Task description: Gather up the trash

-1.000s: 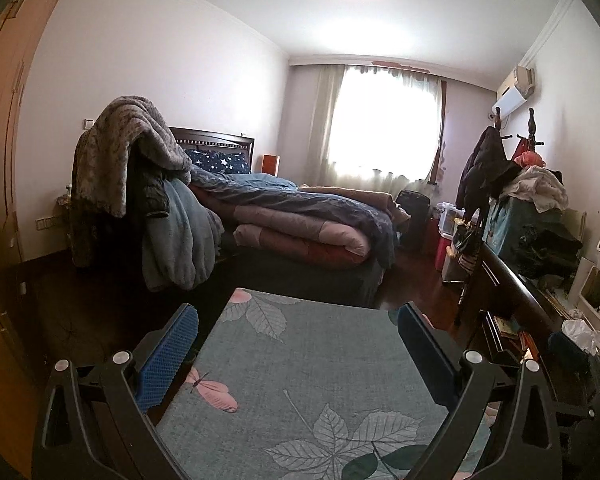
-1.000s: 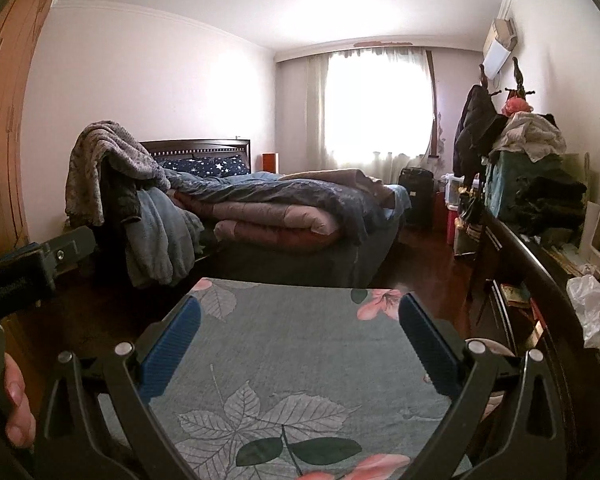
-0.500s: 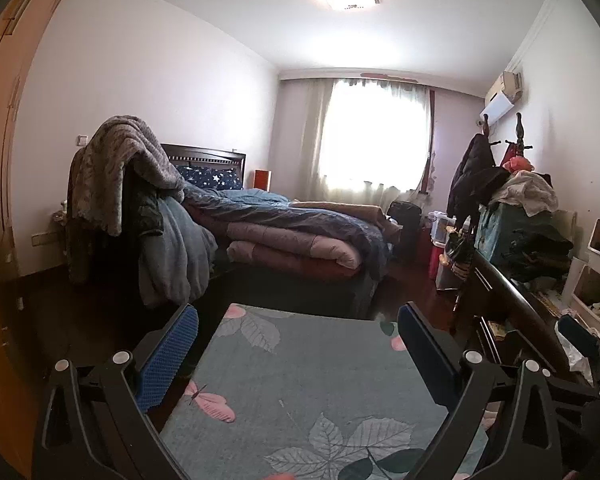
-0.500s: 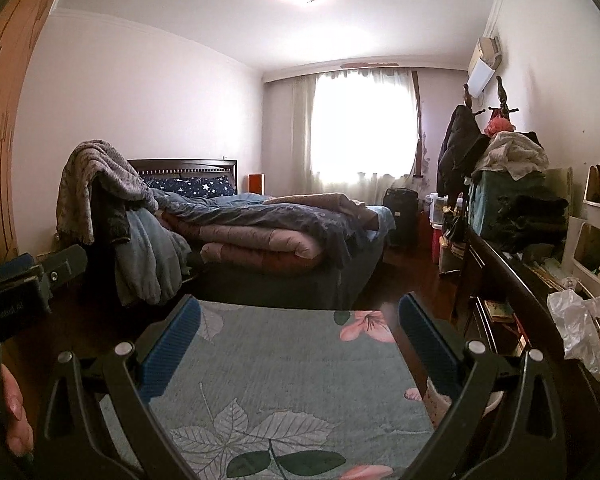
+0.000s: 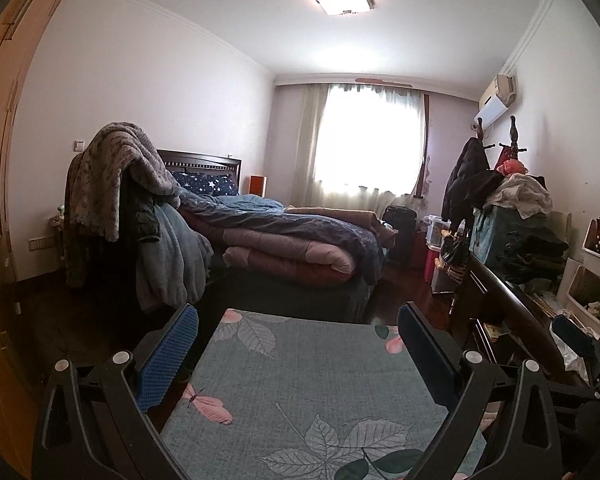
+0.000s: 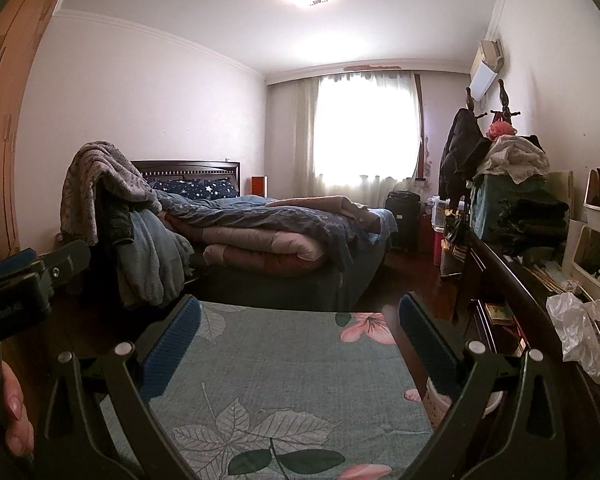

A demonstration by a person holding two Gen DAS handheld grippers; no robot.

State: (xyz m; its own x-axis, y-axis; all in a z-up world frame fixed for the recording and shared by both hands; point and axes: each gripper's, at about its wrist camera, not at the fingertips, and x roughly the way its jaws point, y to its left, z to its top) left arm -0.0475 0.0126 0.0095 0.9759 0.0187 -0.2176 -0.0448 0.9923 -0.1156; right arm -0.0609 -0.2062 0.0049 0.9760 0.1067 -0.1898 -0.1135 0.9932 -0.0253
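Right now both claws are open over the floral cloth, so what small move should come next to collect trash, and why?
Probably swing the right claw rightward toward the crumpled plastic bag on the dark dresser. Both it and the left claw are open and hold nothing, no trash shows on the cloth, and the bag is the nearest likely trash.

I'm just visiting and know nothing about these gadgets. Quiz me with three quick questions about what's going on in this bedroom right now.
1. True or false: the right gripper holds a piece of trash.
2. Which side of the room has the crumpled plastic bag: A) by the bed, B) on the dark wooden dresser along the right wall, C) on the floral tablecloth?
3. Fill in: the left gripper has its blue-padded fingers spread ____.

Key: 1 false, nothing is between its fingers; 2 B; 3 open.
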